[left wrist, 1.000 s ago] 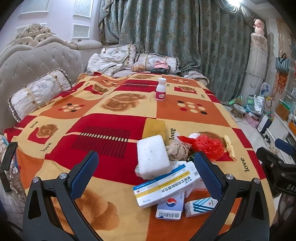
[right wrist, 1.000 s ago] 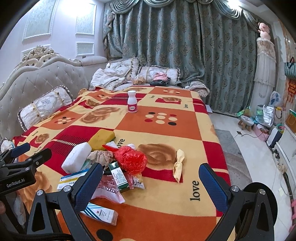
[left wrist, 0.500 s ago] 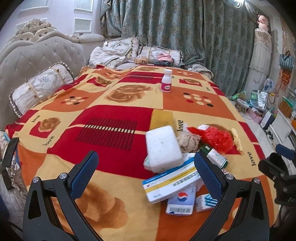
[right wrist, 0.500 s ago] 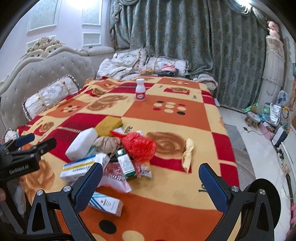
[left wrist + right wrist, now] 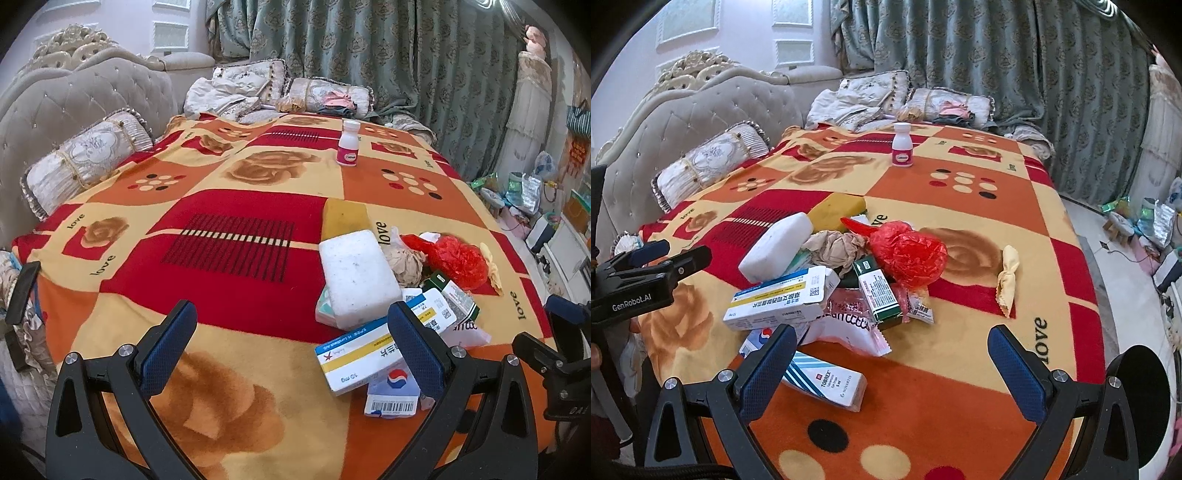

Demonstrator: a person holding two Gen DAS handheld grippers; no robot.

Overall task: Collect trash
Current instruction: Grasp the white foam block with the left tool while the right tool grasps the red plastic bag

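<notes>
Trash pile on blanket, bottle upright, capped

Counting on the bed: one white pill bottle at 12 o'clock, one white foam block, one yellow sponge, one red plastic bag, one crumpled paper wad, one yellow cloth at 3 o'clock, at least four cartons piling, e.g. blue-yellow carton.
</notes>
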